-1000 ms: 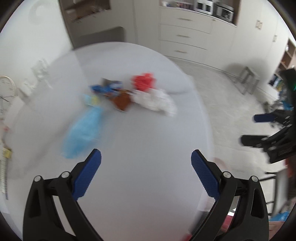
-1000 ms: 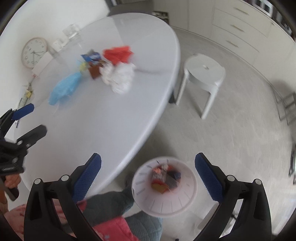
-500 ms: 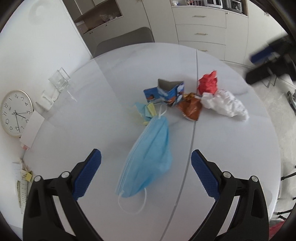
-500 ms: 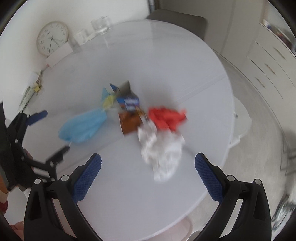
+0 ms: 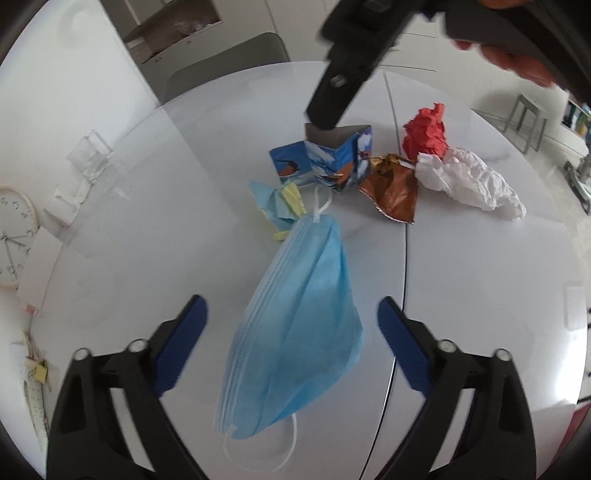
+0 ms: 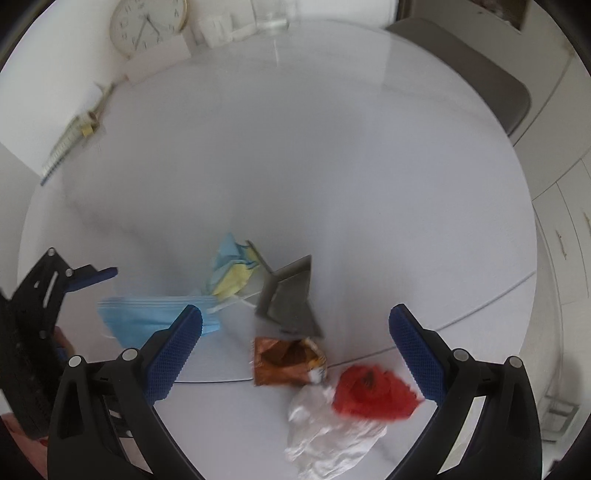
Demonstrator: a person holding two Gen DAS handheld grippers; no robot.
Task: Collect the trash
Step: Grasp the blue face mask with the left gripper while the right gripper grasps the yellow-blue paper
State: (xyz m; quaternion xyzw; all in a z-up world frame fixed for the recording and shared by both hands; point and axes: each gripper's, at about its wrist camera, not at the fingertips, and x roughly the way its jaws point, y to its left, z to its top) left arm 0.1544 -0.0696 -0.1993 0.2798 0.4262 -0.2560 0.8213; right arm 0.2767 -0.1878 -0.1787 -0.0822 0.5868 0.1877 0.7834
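Note:
A pile of trash lies on the round white table [image 5: 147,206]. A blue face mask [image 5: 299,332] lies right between the tips of my open left gripper [image 5: 291,325]. Beyond it lie a blue-and-yellow paper wad [image 5: 280,203], a folded blue carton [image 5: 325,162], a brown foil wrapper [image 5: 395,192], red crumpled paper [image 5: 424,129] and white crumpled paper [image 5: 469,181]. My right gripper [image 6: 295,347] is open and empty, hovering over the wrapper [image 6: 284,362], red paper [image 6: 373,395] and white paper [image 6: 328,432]. The mask [image 6: 147,321] and carton [image 6: 291,295] show too.
A wall clock [image 6: 147,22], a glass [image 5: 90,155] and small white items stand at the table's far edge by the wall. A grey chair [image 5: 225,62] is tucked behind the table. A stool [image 5: 528,114] and cabinets stand on the floor to the right.
My left gripper has come down closer to the mask, now between its tips. My right gripper has swung in over the red and white paper; its body now crosses the left view's top.

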